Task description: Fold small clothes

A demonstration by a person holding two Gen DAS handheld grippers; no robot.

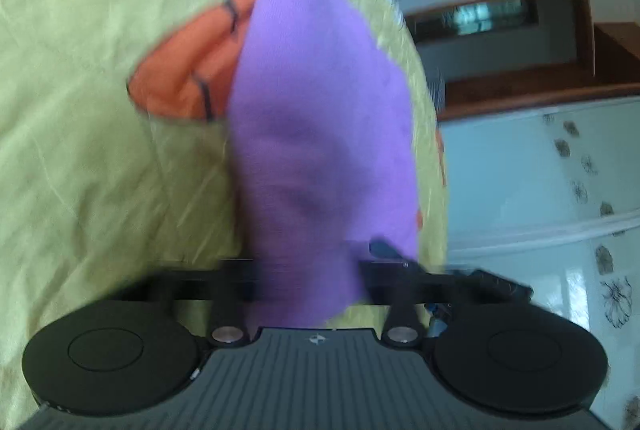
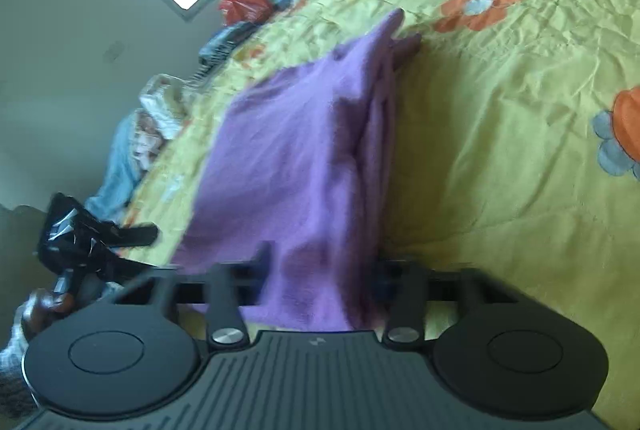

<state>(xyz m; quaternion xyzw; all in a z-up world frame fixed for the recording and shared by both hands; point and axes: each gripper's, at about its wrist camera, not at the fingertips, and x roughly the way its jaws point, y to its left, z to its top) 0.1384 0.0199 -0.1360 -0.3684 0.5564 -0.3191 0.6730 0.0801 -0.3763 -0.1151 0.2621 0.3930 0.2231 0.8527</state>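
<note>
over the creased yellow bedsheet (image 2: 500, 149), both left gripper (image 1: 308, 266) and right gripper (image 2: 320, 270) clench soft purple cloth (image 2: 296, 157), blurred toward 12 o'clock.

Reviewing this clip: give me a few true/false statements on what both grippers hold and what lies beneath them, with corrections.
1. The left gripper is clamped on a purple garment. True.
2. The right gripper is open and holds nothing. False: purple cloth runs between its fingers too.
3. The garment hangs over a yellow bedsheet with orange flowers. True.
4. The garment is green. False: it is purple.
5. The garment lies neatly folded on the sheet. False: it is lifted and draped, held by both grippers.
</note>
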